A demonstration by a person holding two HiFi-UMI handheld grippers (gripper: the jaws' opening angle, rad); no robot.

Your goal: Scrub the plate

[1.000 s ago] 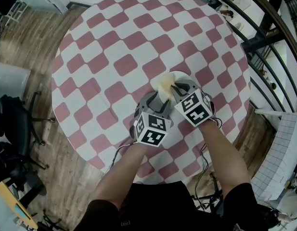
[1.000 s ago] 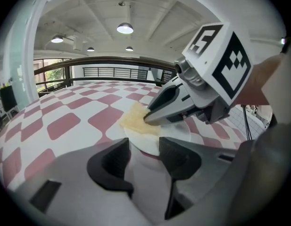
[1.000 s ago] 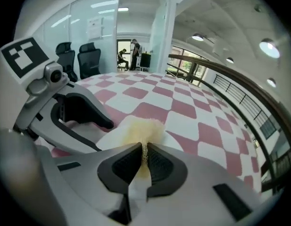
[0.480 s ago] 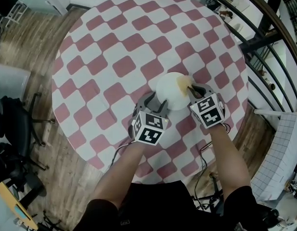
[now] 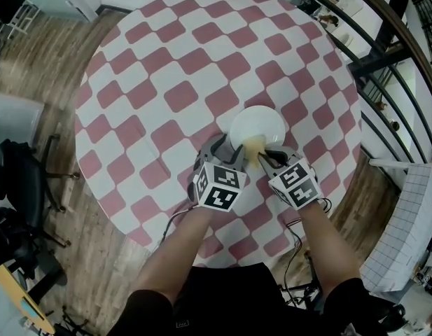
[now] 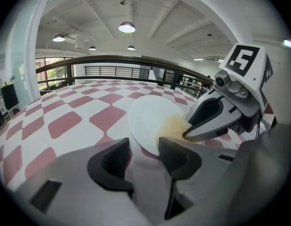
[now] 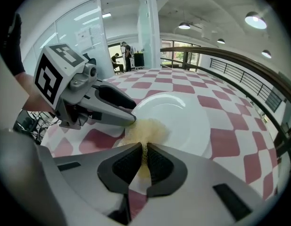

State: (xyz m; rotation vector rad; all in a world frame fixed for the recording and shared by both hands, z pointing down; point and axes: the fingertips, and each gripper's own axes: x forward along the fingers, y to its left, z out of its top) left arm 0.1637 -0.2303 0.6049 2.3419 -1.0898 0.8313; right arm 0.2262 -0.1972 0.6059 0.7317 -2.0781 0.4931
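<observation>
A white plate [image 5: 261, 123] lies on the checked table, right of centre. My left gripper [image 5: 228, 149] is at its near-left rim. In the left gripper view the jaws stand on either side of that rim [image 6: 144, 150], shut on the plate [image 6: 150, 117]. My right gripper [image 5: 261, 157] is shut on a pale yellow sponge [image 5: 253, 145] that presses on the plate's near edge. In the right gripper view the sponge [image 7: 145, 130] bulges out past the shut jaws onto the plate [image 7: 183, 121], and the left gripper's fingers [image 7: 112, 114] lie just beside it.
The round table [image 5: 173, 61] has a red-and-white checked cover, and its near edge lies close under both forearms. A dark railing [image 5: 391, 54] curves along the right. A black chair [image 5: 26, 187] stands on the wooden floor at the left.
The right gripper swept the sponge from the plate's far-left side round its right edge to its near edge. The left gripper stayed on the rim.
</observation>
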